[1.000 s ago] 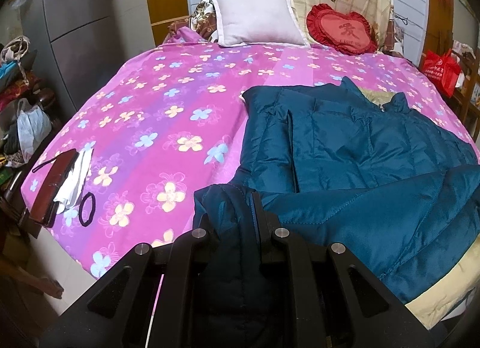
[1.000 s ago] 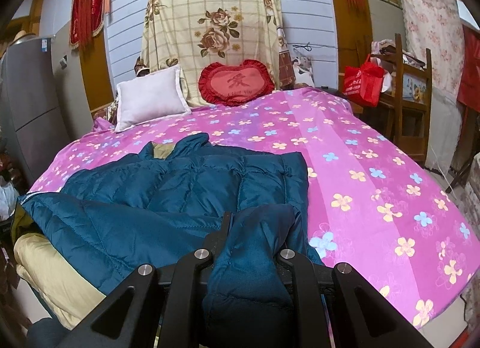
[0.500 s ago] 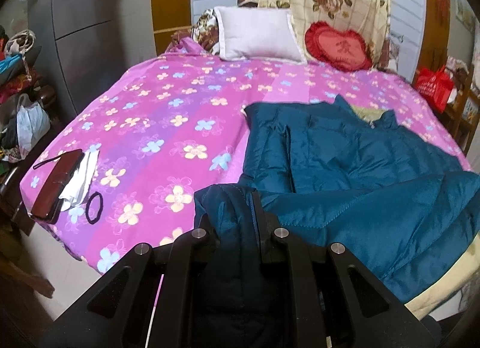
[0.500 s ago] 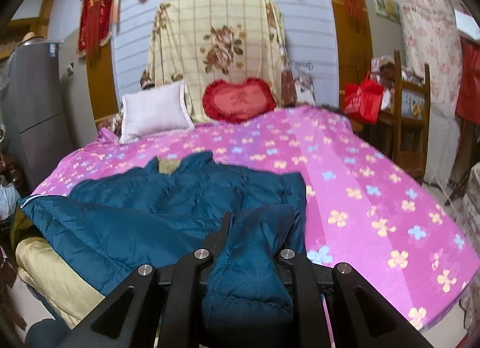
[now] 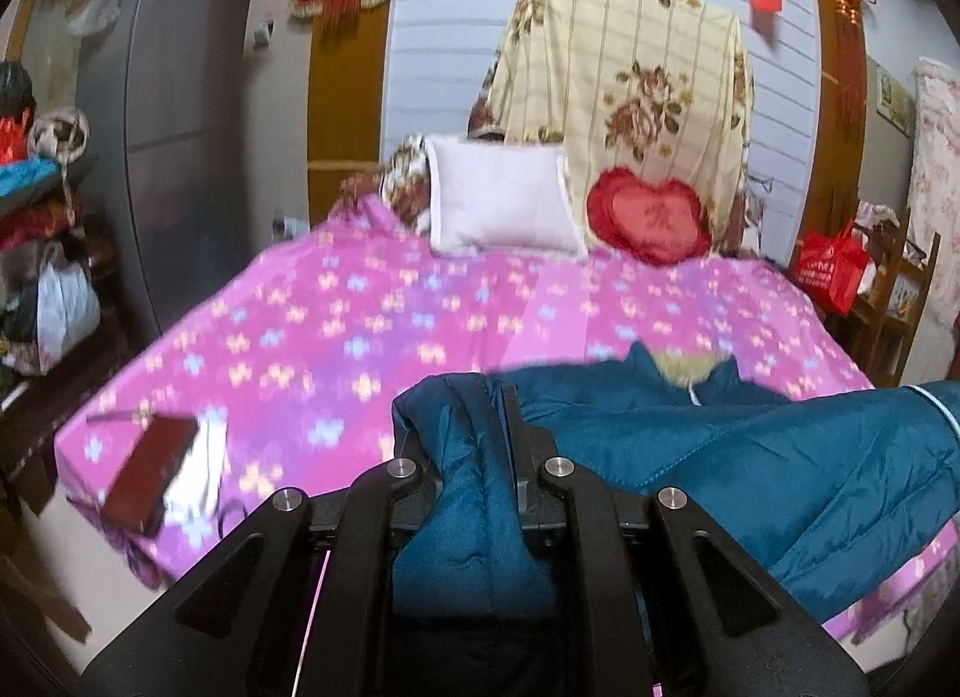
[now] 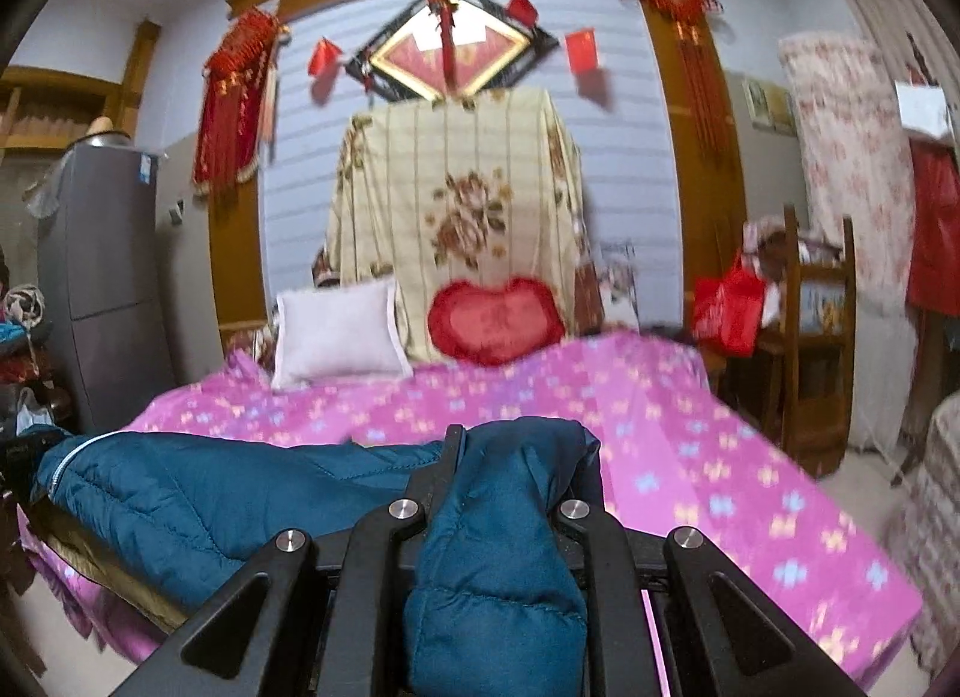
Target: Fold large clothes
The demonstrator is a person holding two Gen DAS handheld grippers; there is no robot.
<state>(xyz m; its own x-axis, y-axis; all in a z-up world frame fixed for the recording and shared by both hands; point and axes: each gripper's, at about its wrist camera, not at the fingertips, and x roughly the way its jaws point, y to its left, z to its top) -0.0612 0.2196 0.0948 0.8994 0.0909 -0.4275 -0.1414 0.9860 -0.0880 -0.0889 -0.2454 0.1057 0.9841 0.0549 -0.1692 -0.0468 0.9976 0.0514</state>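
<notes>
Bed (image 5: pixel 372 337): covered by a pink floral sheet and filling the middle of both views, somewhat blurred.

Draped cream cloth with rose print (image 5: pixel 630 78): stood upright at the head of the bed against a pale slatted wall.

Jacket (image 5: pixel 750 457): large teal quilted garment, lying across the near part of the bed. Its near edge was raised off the sheet and stretched between the two grippers, while its collar, with a tan lining showing, lay further up the bed.

Grey cabinet (image 5: pixel 180 114): stood left of the bed.

White pillow (image 5: pixel 501 196): leaned at the head of the bed, just beside a red heart-shaped cushion (image 5: pixel 648 220).

Red bag (image 5: pixel 831 271): hung by wooden shelving right of the bed.

Left gripper (image 5: pixel 480 427): jaws clamped tight on a bunched fold of the jacket, the fabric spilling back between the black fingers.

Right gripper (image 6: pixel 516 457): jaws likewise clamped on a bunched fold of the jacket at its other near corner.

Dark red wallet (image 5: pixel 150 475): lay on white cloth at the bed's near left corner.
</notes>
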